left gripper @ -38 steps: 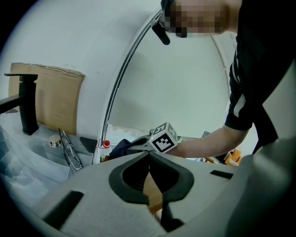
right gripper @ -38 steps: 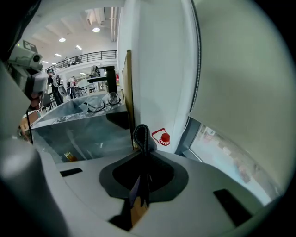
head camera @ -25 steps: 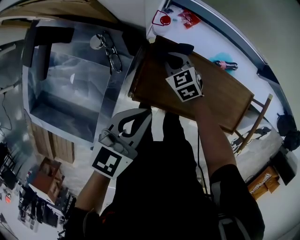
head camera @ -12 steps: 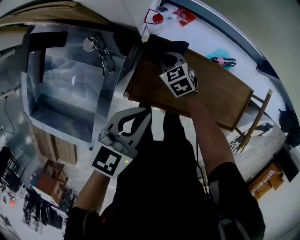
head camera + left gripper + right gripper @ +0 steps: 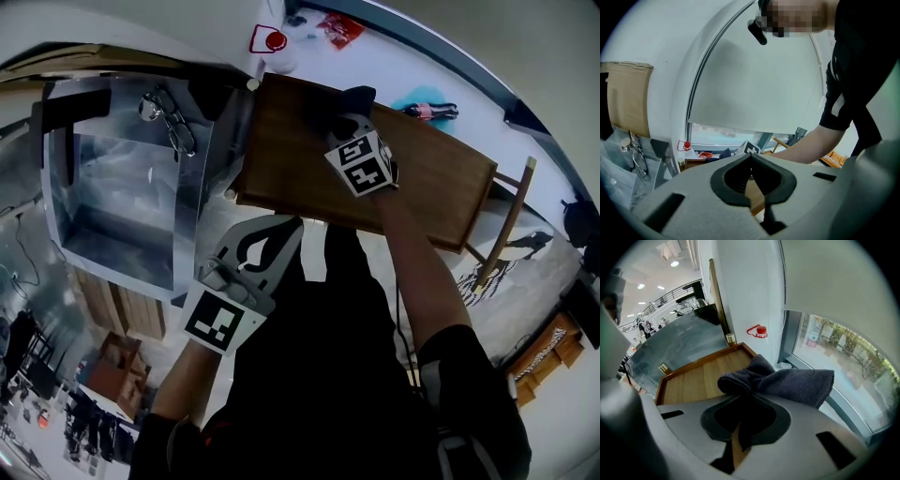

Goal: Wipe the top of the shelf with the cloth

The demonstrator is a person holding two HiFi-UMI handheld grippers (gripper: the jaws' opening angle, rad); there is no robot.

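The wooden shelf top (image 5: 291,159) lies below me, its rim raised. My right gripper (image 5: 345,117) is shut on a dark grey cloth (image 5: 354,96) and presses it onto the wood near the far edge, left of the middle. In the right gripper view the cloth (image 5: 787,380) bunches out past the shut gripper (image 5: 744,398), with the shelf top (image 5: 693,376) stretching away to the left. My left gripper (image 5: 267,234) hangs shut and holds nothing, close to my body and short of the shelf's near edge. In the left gripper view, that gripper (image 5: 751,158) shows its tips together.
A glass-sided case (image 5: 122,187) stands against the shelf's left end, with spectacles (image 5: 169,127) on it. On the white sill behind are a red object (image 5: 272,40), a red packet (image 5: 339,28) and a bottle (image 5: 427,111). A wooden frame (image 5: 506,225) leans at the shelf's right end.
The right gripper has slid the cloth to the right along the far edge, away from the shelf's left corner. My head view has shifted. The left gripper has not moved.
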